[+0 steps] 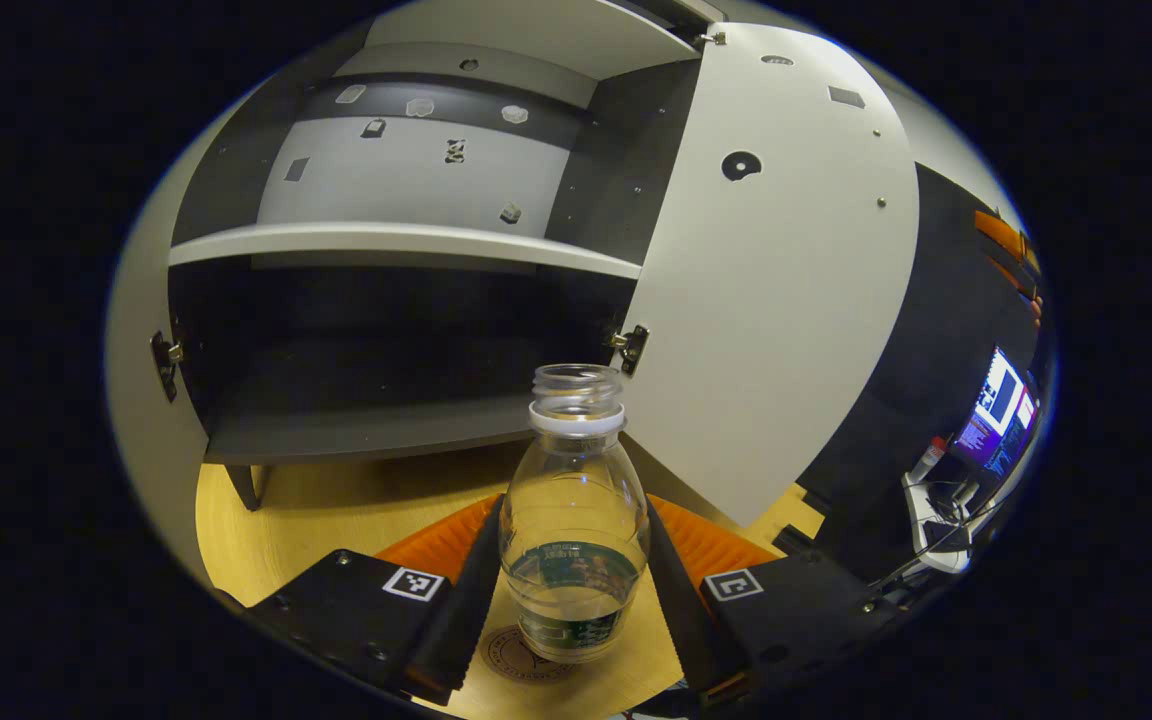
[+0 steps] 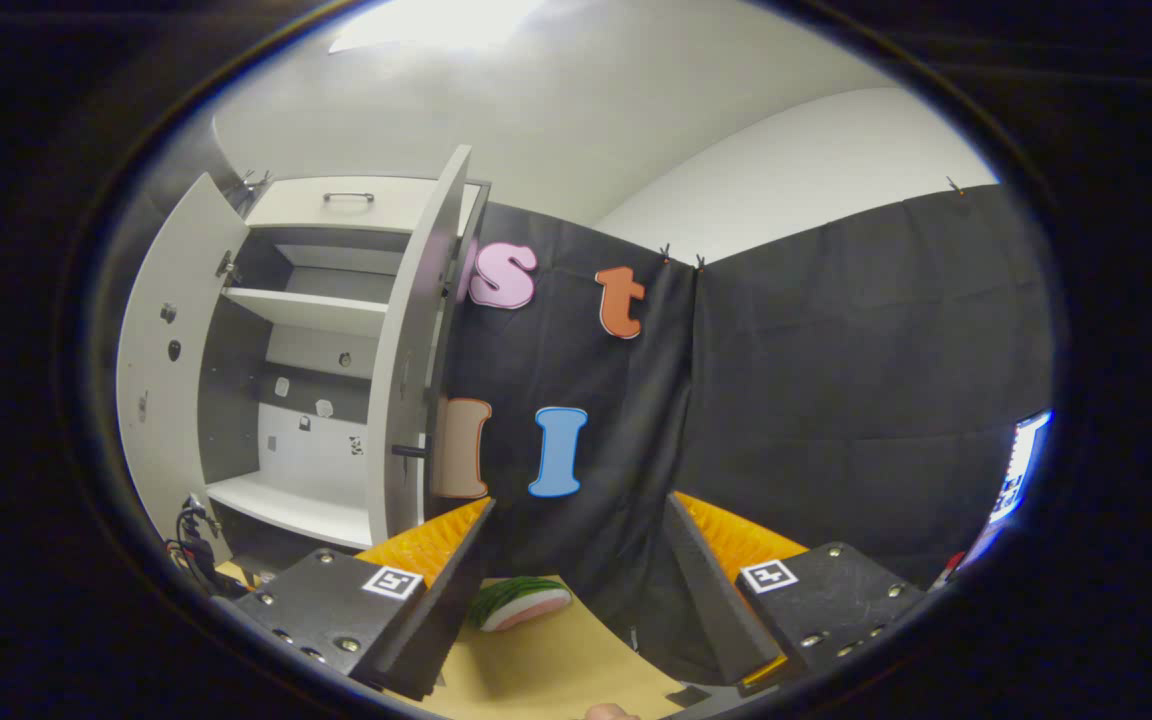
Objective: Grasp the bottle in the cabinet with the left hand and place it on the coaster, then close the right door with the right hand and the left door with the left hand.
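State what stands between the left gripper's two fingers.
The left gripper view shows the uncapped clear bottle between the fingers, over the round coaster.

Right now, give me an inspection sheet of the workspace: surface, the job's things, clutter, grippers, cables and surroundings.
Surface: light wooden tabletop.
Job's things: clear uncapped plastic bottle with a green label stands upright over the round brown coaster; whether it rests on it cannot be told. White cabinet has both doors open; right door, left door.
Clutter: green, white and pink watermelon-slice toy on the table.
Grippers: left gripper, jaws on either side of the bottle, contact unclear; right gripper, jaws apart, nothing between them.
Cables: dark leads beside the cabinet base; more at the desk.
Surroundings: lit monitor, black cloth wall.
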Demonstrator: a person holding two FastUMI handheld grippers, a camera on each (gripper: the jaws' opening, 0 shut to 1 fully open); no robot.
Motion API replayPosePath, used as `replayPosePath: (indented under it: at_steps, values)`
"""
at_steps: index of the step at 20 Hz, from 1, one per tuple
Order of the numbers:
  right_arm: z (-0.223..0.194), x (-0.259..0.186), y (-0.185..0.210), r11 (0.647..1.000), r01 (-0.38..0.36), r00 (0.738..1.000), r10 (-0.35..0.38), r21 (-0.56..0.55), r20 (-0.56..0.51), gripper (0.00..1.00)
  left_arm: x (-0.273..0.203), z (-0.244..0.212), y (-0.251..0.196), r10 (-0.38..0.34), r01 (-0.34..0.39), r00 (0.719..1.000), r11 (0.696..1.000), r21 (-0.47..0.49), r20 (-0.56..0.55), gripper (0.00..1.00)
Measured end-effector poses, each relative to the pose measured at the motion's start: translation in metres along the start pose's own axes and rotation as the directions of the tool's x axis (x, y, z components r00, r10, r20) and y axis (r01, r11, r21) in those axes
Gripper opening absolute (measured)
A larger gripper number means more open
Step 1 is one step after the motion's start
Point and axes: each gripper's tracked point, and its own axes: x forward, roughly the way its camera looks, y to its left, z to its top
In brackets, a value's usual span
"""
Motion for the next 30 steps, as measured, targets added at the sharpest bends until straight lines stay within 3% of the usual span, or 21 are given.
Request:
replayPosePath:
  at_steps: [4,6,10,11,12,13,14,16,18,22,30]
  values:
    - [-0.002,0.0,-0.003,1.0,0.013,1.0,-0.013,-0.015,-0.007,0.96,0.014,-0.034,0.021,0.047,-0.048,0.997,0.999,-0.014,-0.062,0.8]
    - [-0.005,0.0,-0.004,1.0,0.017,1.0,-0.017,-0.023,-0.018,1.0,0.019,-0.045,0.027,0.063,-0.064,0.994,0.998,-0.008,-0.086,0.8]
    - [-0.009,-0.001,-0.006,0.999,0.03,0.999,-0.031,-0.033,-0.034,1.0,0.029,-0.046,0.04,0.1,-0.1,0.995,0.995,0.027,-0.027,0.8]
    - [-0.009,-0.001,-0.005,0.999,0.031,0.999,-0.033,-0.036,-0.036,0.96,0.028,-0.055,0.041,0.105,-0.104,0.993,0.994,0.02,-0.053,0.8]
    - [-0.01,-0.001,-0.004,0.999,0.033,0.999,-0.034,-0.039,-0.037,1.0,0.021,-0.061,0.042,0.109,-0.108,0.992,0.994,0.011,-0.062,0.8]
    - [-0.011,-0.001,-0.003,0.999,0.033,0.999,-0.035,-0.043,-0.041,1.0,0.026,-0.047,0.043,0.108,-0.108,0.994,0.994,0.006,-0.008,0.82]
    - [-0.012,0.0,-0.003,0.999,0.031,0.998,-0.033,-0.045,-0.046,1.0,0.027,-0.055,0.044,0.111,-0.112,0.993,0.994,-0.011,-0.037,0.78]
    - [-0.014,0.002,0.002,0.999,0.02,0.998,-0.022,-0.042,-0.052,1.0,0.022,-0.052,0.048,0.116,-0.116,0.993,0.993,-0.037,-0.014,0.83]
    - [-0.016,0.005,0.009,0.999,0.008,0.998,-0.01,-0.039,-0.055,1.0,0.015,-0.058,0.048,0.12,-0.121,0.993,0.991,-0.052,-0.015,0.8]
    - [-0.021,0.01,0.024,0.999,-0.026,0.998,0.023,-0.045,-0.066,1.0,0.0,-0.064,0.042,0.123,-0.123,0.992,0.992,-0.032,0.011,0.82]
    - [-0.028,0.011,0.031,0.999,-0.038,0.996,0.036,-0.032,-0.084,1.0,-0.005,-0.081,0.021,0.103,-0.098,0.993,0.992,0.085,-0.056,0.84]
